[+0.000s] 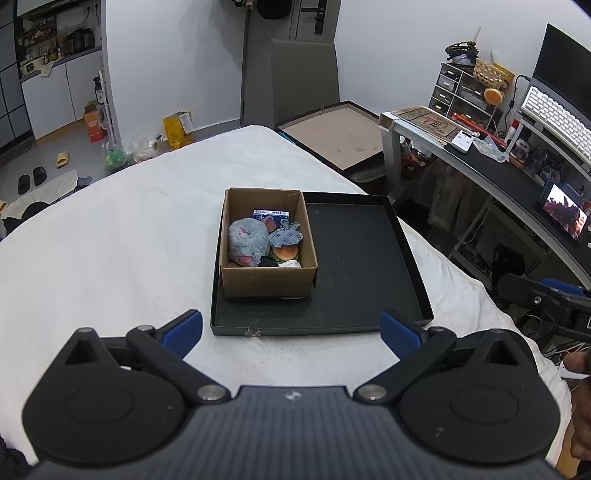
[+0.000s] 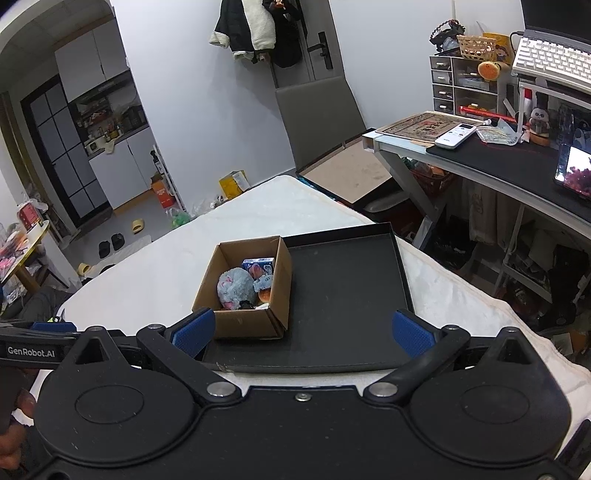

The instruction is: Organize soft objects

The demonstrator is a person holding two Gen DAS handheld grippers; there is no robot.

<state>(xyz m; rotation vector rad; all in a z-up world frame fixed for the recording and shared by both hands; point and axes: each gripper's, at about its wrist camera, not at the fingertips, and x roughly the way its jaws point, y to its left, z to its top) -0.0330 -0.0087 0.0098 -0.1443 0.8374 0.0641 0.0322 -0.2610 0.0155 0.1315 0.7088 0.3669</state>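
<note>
plain white walls (image 2: pixel 207 110) close the room, with a dark door (image 2: pixel 317 48) at the back and coats (image 2: pixel 255 29) hanging beside it. a grey high-backed chair (image 1: pixel 304 79) stands below the door. to the left an arched opening leads to white cabinets (image 2: pixel 122 170) and cluttered shelves; slippers (image 1: pixel 62 159) lie on the grey floor (image 1: pixel 62 142). at the right a curved desk (image 1: pixel 491 162) carries small drawers (image 1: pixel 448 88), a white keyboard (image 1: pixel 557 118) and a lit phone screen (image 1: pixel 563 216). a white cloth (image 1: pixel 110 236) covers the near surface.

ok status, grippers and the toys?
Left gripper open, empty. Right gripper open, empty. Grey plush and burger toy in the box, box on the black tray. Nothing in the way.
</note>
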